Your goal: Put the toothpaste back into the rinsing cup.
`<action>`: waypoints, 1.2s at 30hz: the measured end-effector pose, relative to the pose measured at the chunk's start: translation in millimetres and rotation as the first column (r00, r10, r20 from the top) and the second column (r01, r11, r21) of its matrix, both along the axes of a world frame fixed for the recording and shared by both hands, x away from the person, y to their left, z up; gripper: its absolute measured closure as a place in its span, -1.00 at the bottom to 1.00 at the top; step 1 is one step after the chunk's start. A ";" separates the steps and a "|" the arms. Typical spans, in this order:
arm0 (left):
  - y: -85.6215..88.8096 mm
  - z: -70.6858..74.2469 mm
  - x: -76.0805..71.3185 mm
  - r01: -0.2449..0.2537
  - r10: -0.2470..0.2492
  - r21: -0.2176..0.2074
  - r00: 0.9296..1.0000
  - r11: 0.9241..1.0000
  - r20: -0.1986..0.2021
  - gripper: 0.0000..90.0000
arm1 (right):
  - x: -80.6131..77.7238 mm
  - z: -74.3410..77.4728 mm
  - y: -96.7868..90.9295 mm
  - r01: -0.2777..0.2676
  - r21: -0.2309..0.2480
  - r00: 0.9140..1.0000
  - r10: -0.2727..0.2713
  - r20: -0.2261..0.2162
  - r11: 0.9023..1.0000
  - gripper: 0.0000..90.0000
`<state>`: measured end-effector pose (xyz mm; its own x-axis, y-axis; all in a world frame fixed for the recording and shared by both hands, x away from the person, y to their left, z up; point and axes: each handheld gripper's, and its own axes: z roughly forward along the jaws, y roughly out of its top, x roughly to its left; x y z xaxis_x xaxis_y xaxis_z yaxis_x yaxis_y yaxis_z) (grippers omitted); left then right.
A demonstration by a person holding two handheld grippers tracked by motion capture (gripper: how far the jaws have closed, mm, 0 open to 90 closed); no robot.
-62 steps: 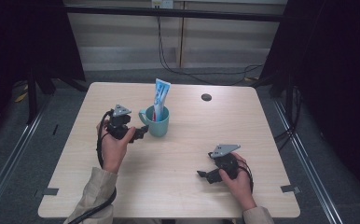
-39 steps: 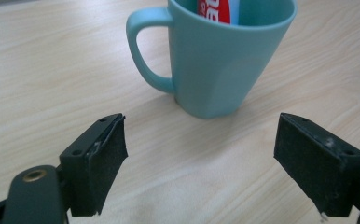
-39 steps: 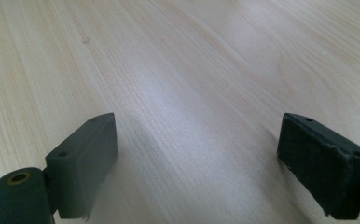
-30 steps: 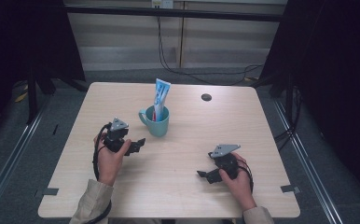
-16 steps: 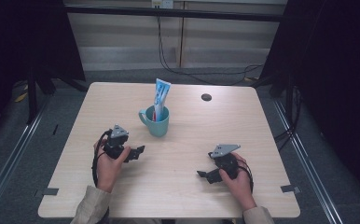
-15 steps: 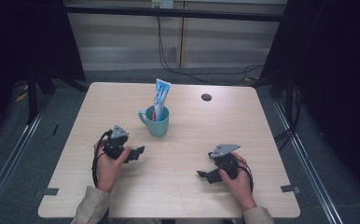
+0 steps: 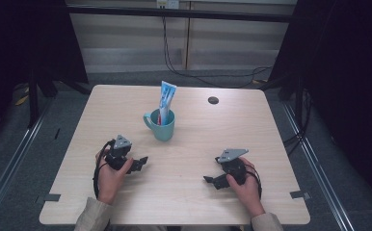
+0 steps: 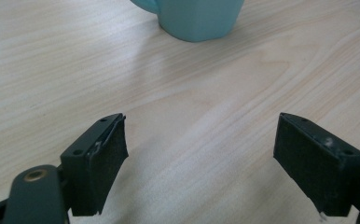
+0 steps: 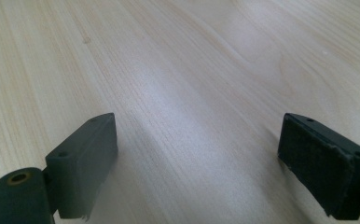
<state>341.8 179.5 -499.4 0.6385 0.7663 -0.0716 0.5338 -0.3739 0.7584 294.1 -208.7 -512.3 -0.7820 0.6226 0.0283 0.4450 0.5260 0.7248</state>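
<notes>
**tabletop_tom:** Two grippers, both w/ jaws spread wide and nothing between them. Left gripper (image 7: 140,161) sits low on the pale wood-grain table (image 7: 271,120), right gripper (image 7: 210,180) parked near the front edge on its own side. Which one's closer to the cup?

**grip_nerd:** Left, def. The teal ceramic mug (image 7: 163,126) is just ahead of it and a bit to the right, near but not touching. In the left gripper view the mug's base (image 8: 197,21) is at the top, slightly right of the jaw centreline. Right one is well apart from it.

**tabletop_tom:** And the mug itself?

**grip_nerd:** Upright, handle pointing to the table's left side, w/ a blue-and-white toothpaste tube (image 7: 166,98) standing in it, long axis nearly vertical, leaning a little. Imo any reach goes fwd from the left hand (image 7: 108,175).
</notes>
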 end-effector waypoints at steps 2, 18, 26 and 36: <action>0.4 -0.5 -0.8 0.003 -0.003 0.005 1.000 1.000 0.003 -0.62 | 0.0 0.0 0.0 0.000 0.000 1.000 0.000 0.000 1.000 -0.75; 2.5 -9.9 -4.5 0.015 -0.015 0.054 1.000 0.998 -0.002 -0.62 | 0.0 0.1 0.0 0.000 0.000 1.000 0.000 -0.001 1.000 -0.75; 2.3 -10.1 -6.4 0.025 -0.025 0.086 1.000 0.996 0.000 -0.63 | 0.0 0.1 0.0 0.000 0.000 1.000 0.000 -0.002 1.000 -0.75; 2.4 -10.5 -6.1 0.019 -0.018 0.080 1.000 0.997 -0.006 -0.66 | 0.0 0.0 0.0 -0.001 0.000 1.000 0.001 -0.001 1.000 -0.75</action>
